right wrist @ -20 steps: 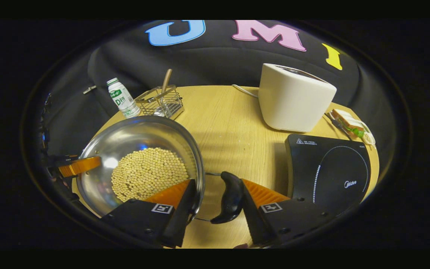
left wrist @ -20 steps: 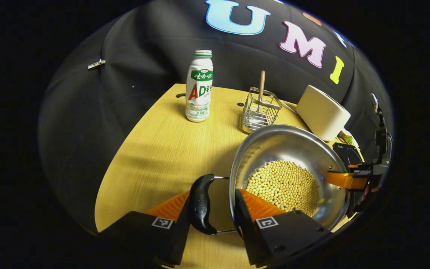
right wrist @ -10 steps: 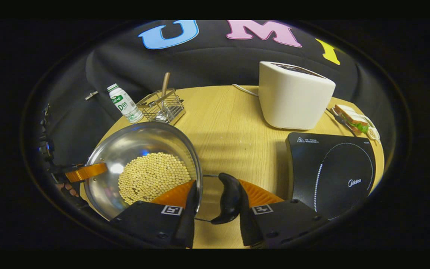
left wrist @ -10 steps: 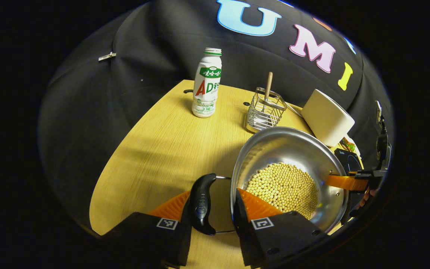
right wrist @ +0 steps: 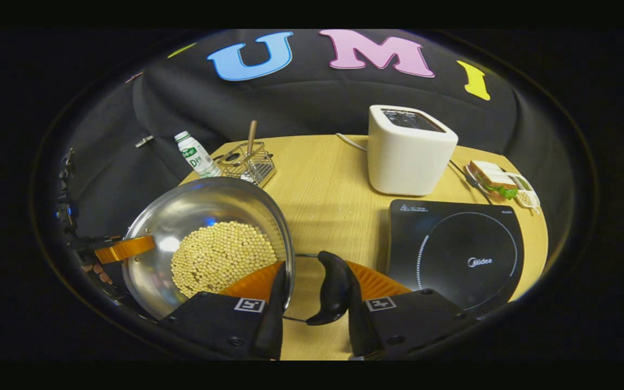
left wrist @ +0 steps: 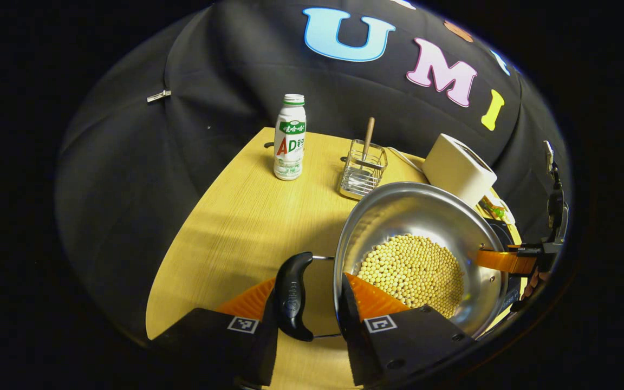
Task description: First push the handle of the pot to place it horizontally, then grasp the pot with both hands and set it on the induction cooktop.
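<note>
- The left gripper (left wrist: 307, 309) is seen low in the left gripper view, its fingers (left wrist: 369, 300) closed on the pot's left handle (left wrist: 292, 297): one finger is pressed against the black grip from outside, the other is set inside the pot's rim.
- The right gripper (right wrist: 312, 295) is held likewise in the right gripper view, clamped on the right handle (right wrist: 335, 288), with one finger lying over the rim above the beans.
- The pot (left wrist: 417, 216), a steel bowl-shaped vessel part-filled with pale beans (left wrist: 412, 268), is gripped between the two grippers near the tabletop's (left wrist: 236, 216) near edge; whether its base touches the wood cannot be told.
- Both handles are seen lying out flat from the rim.
- The induction cooktop (right wrist: 455, 254) is placed toward the right edge of the tabletop, apart from the pot.
- A white toaster (right wrist: 409, 149) is set behind the cooktop, with a sandwich (right wrist: 493, 176) beside it at the right edge.
- A bottle (left wrist: 289, 138) and a wire caddy (left wrist: 362, 170) are placed toward the far left corner.
- At the far side of the pot, the opposite gripper is seen in each view.
</note>
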The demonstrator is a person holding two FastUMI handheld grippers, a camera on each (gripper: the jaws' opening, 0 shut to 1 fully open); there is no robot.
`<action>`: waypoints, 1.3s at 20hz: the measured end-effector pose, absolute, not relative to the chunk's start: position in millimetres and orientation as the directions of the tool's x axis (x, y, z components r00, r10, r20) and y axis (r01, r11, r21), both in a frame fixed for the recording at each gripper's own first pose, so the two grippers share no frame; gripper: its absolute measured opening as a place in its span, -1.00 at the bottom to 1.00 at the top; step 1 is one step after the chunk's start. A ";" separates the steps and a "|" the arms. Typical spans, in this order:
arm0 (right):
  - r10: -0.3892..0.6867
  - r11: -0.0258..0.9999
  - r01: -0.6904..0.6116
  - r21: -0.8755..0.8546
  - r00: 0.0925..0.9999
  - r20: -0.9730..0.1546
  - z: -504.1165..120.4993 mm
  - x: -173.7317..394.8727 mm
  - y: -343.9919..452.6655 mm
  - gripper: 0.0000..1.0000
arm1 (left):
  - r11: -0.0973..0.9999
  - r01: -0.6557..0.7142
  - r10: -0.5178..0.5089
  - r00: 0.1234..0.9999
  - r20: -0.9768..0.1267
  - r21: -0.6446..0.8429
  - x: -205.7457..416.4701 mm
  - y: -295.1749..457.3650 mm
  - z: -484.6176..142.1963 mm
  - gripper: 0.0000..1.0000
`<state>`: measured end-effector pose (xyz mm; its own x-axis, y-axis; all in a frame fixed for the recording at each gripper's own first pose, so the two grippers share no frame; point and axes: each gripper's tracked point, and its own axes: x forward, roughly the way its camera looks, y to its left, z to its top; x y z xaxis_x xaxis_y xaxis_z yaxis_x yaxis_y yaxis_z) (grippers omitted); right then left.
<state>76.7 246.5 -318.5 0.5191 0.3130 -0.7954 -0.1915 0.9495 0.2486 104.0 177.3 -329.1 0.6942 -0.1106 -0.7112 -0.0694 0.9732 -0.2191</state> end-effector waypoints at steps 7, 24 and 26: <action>0.310 0.951 -0.174 0.256 0.550 -0.775 -280.6 63.7 202.3 0.02 | 0.974 -0.053 -0.116 0.714 -0.691 -0.218 85.7 140.0 -288.4 0.12; 0.242 0.964 -0.054 0.259 0.578 -0.779 -273.0 63.8 61.0 0.02 | 0.977 0.074 -0.193 0.707 -0.680 -0.201 106.7 2.4 -251.7 0.12; 0.234 0.965 -0.040 0.260 0.581 -0.780 -275.9 65.7 41.5 0.02 | 0.975 0.085 -0.204 0.705 -0.679 -0.205 112.2 -17.7 -251.8 0.12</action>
